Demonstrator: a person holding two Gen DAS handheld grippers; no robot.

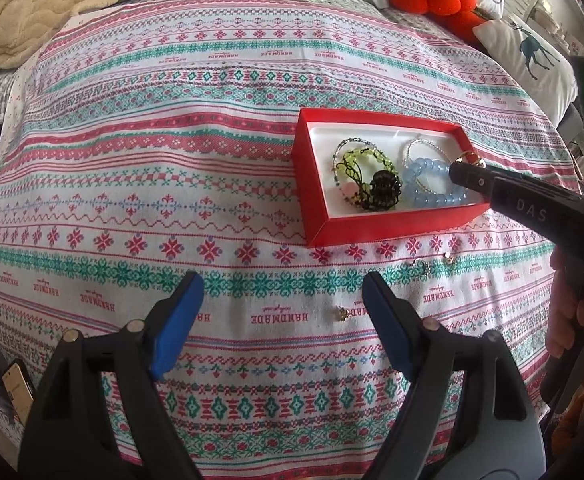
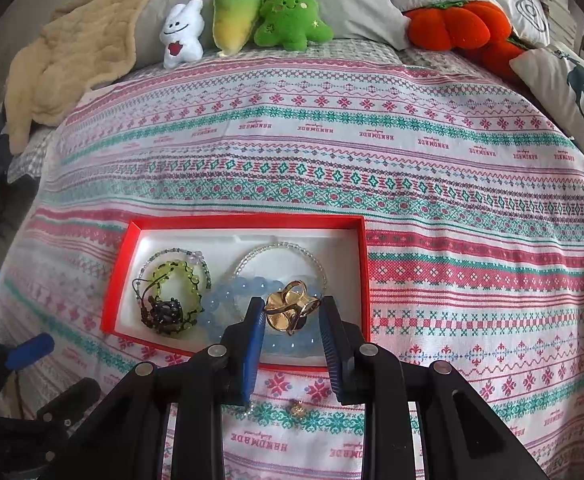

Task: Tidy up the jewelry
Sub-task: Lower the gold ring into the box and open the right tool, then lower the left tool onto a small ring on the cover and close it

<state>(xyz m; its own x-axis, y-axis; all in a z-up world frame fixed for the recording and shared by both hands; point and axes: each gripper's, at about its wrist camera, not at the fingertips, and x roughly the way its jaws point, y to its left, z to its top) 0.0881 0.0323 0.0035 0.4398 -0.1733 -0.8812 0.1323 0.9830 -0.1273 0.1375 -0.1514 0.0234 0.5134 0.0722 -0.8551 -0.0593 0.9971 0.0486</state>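
A red box [image 1: 311, 184] with a white lining lies on the patterned cloth; it also shows in the right wrist view [image 2: 365, 280]. Inside lie a green bead bracelet [image 1: 365, 160], a black hair claw [image 1: 383, 190], a blue bead bracelet [image 1: 421, 178] and a clear bead bracelet [image 2: 280, 254]. My right gripper [image 2: 292, 312] hangs over the box, its jaws narrowed around a gold ring piece [image 2: 288, 308]; it enters the left wrist view [image 1: 463, 170] from the right. My left gripper [image 1: 282, 304] is open and empty above the cloth. Small gold pieces [image 1: 341, 313] [image 1: 447, 257] and a silver one [image 1: 419, 267] lie loose in front of the box.
Plush toys [image 2: 236, 16], an orange pumpkin cushion [image 2: 459, 26], a beige blanket [image 2: 76, 48] and a deer pillow [image 2: 571, 84] line the far edge of the bed. One loose gold earring [image 2: 296, 407] lies under my right gripper.
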